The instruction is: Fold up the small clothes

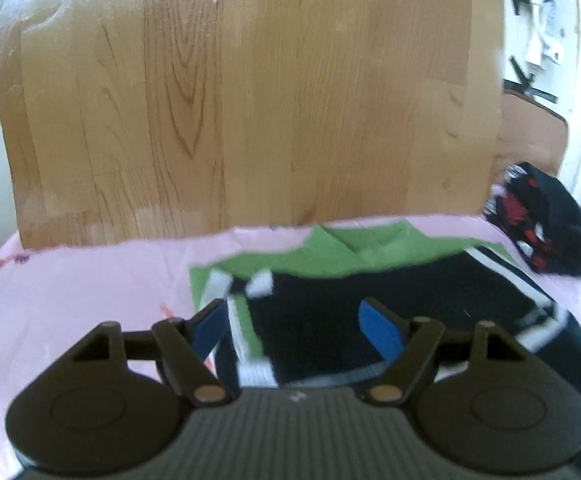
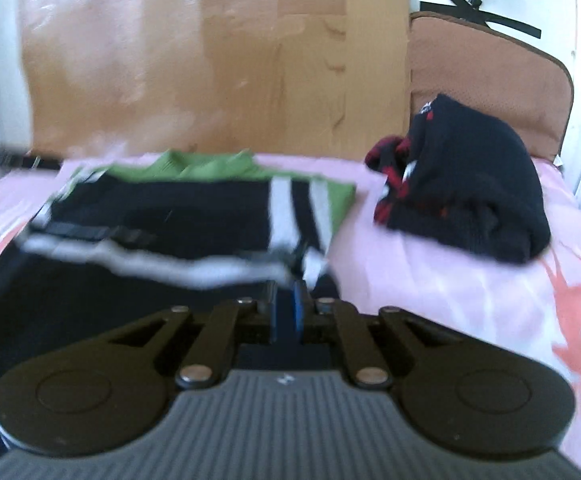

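A black garment with white stripes [image 1: 390,300] lies on the pink bedsheet [image 1: 82,292], partly over a green garment [image 1: 330,250]. My left gripper [image 1: 296,330] is open just above the black garment's near edge, blue pads apart. In the right wrist view the black striped garment [image 2: 178,212] and the green one [image 2: 206,168] lie ahead. My right gripper [image 2: 286,300] is shut on the black garment's white-trimmed edge and holds it lifted.
A crumpled black and red garment [image 2: 478,184] lies on the sheet to the right, also in the left wrist view [image 1: 546,224]. A wooden headboard [image 1: 250,100] stands behind the bed. A brown cushion [image 2: 490,64] leans at the back right.
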